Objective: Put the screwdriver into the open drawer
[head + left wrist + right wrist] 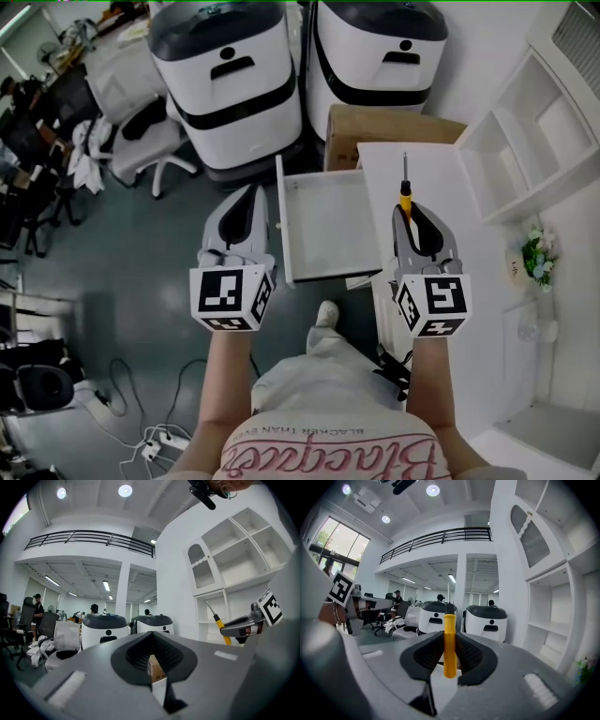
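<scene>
The screwdriver (405,199) has a yellow handle and a thin dark shaft that points away from me, over the white cabinet top (450,197). My right gripper (407,210) is shut on the handle, which stands upright between the pads in the right gripper view (449,644). The open drawer (328,230), white and with nothing in it, juts out to the left of the cabinet, between my two grippers. My left gripper (249,193) hovers over the floor just left of the drawer. Its jaws stand a narrow gap apart with nothing between them (157,660). The left gripper view also catches the screwdriver (220,625) at its right.
Two white rounded machines (234,84) (380,56) stand beyond the drawer, with a cardboard box (384,127) next to them. White wall shelves (534,141) run along the right. An office chair (141,141) stands at the left, and cables (150,441) lie on the floor.
</scene>
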A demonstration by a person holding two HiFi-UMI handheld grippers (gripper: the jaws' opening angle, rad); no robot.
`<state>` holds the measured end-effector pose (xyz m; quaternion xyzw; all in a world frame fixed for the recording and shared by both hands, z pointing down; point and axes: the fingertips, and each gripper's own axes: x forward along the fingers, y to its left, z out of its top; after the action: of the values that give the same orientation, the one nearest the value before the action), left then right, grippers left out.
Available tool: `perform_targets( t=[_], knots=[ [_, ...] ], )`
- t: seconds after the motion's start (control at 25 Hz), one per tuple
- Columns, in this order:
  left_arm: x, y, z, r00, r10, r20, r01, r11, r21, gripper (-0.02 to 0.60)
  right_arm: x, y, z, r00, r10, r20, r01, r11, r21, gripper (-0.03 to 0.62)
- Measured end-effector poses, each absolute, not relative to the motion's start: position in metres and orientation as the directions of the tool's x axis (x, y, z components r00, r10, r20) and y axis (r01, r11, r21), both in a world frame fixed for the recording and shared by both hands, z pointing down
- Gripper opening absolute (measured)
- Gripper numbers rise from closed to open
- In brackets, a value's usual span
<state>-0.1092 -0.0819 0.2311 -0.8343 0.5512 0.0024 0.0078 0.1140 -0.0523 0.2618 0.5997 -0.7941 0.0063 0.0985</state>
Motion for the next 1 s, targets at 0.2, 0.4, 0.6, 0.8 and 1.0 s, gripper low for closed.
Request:
perform_targets(
  t=[0.2,0.4,0.6,0.8,1.0],
  knots=[
    [-0.104,-0.11,0.238,0.374,-0.927,0.017,-0.927,-0.374,-0.014,0.018,0.12,-0.086,0.269,-0.281,-0.943,0.176,-0.951,0.299,0.082,0.078],
    [-0.094,-0.14,0.25,0.362,-0.931,0.048,-0.932,-0.362,0.007,0.018,0.128,-0.116,0.285,-0.304,-0.931,0.204,-0.945,0.321,0.057,0.08],
    [-0.089,-0.163,0.27,0.326,-0.94,0.103,-0.945,-0.324,0.042,0.018,0.135,-0.14,0.312,-0.327,-0.91,0.257,-0.94,0.341,0.013,0.08],
    [-0.083,-0.173,0.298,0.322,-0.931,0.171,-0.947,-0.319,0.046,0.019,0.132,-0.153,0.345,-0.345,-0.882,0.32,-0.934,0.356,-0.025,0.08],
    [-0.082,-0.179,0.322,0.328,-0.919,0.22,-0.945,-0.323,0.059,0.018,0.121,-0.159,0.374,-0.364,-0.85,0.381,-0.925,0.378,-0.04,0.08]
  ],
)
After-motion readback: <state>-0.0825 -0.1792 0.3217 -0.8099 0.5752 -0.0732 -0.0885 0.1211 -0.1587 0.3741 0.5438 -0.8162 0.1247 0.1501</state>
